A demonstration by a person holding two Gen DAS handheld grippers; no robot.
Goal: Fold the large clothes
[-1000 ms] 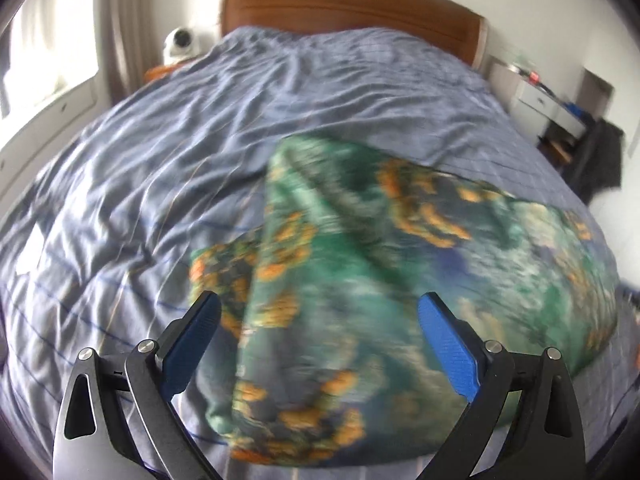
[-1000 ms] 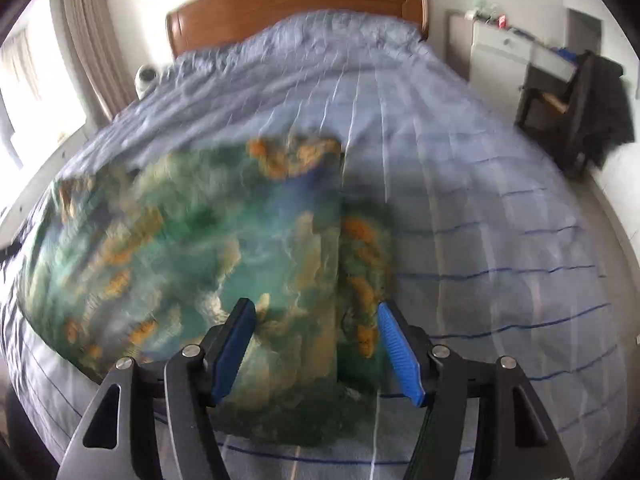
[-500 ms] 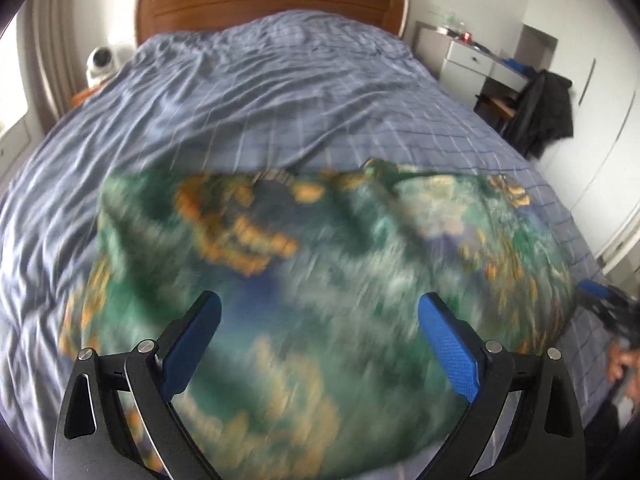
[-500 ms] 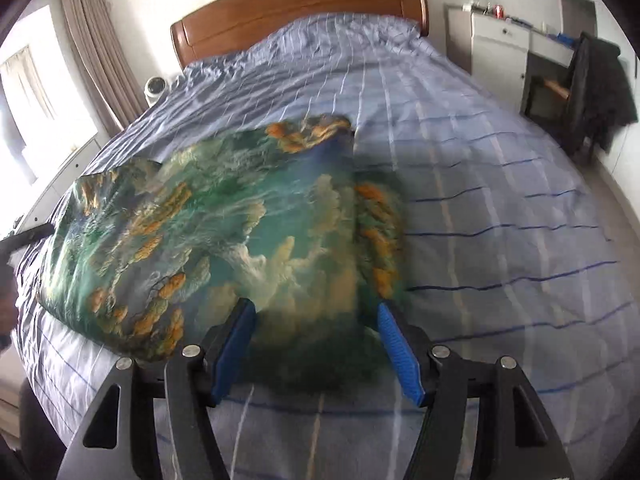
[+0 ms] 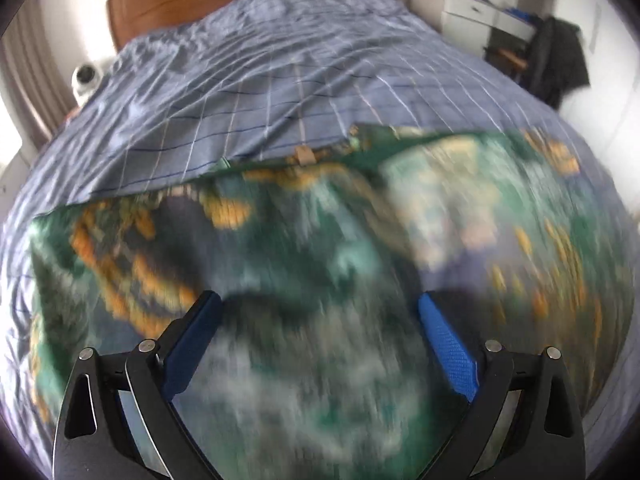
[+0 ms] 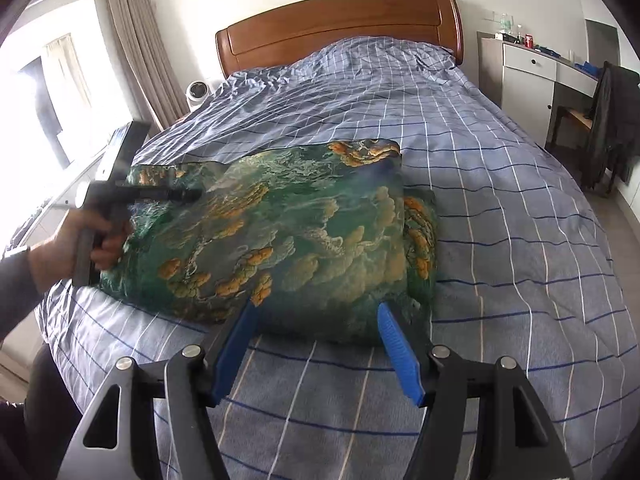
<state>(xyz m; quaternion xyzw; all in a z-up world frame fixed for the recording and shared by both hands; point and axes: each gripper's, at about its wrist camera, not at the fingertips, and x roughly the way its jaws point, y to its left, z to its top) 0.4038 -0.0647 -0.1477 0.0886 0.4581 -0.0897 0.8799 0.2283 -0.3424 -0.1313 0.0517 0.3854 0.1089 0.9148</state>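
- Lying on the bed (image 6: 500,184), the green and orange printed garment (image 6: 304,236) sits as a partly folded slab just beyond the tips of the right gripper (image 6: 316,344), whose blue fingers (image 6: 236,344) stand apart with nothing between them; its near edge is just ahead of the tips and not touched.
- Spread beneath and ahead of the left gripper (image 5: 320,344), the same cloth fills most of that view; its fingers (image 5: 448,344) are also apart and empty, hanging over the fabric, not gripping it.
- Judging by how it drapes and puckers, the garment looks light, thin and limp (possibly a little slippery, given the sheen), so it should sag and slide if lifted by a single point.
- A sensible hold would be a pinch on a layered edge or corner: for the right fingers, the narrow folded strip lying to their right; for the left, the far edge where cloth meets the checked cover.
- Motion blur smears nearly all of the garment in the left view, so seams, collar and layer edges there cannot be made out.
- From the right view the left gripper and the hand (image 6: 80,244) holding it are blurred too, and they cover the garment's far left corner.
- How many layers are stacked, and what kind of garment it is, cannot be told.
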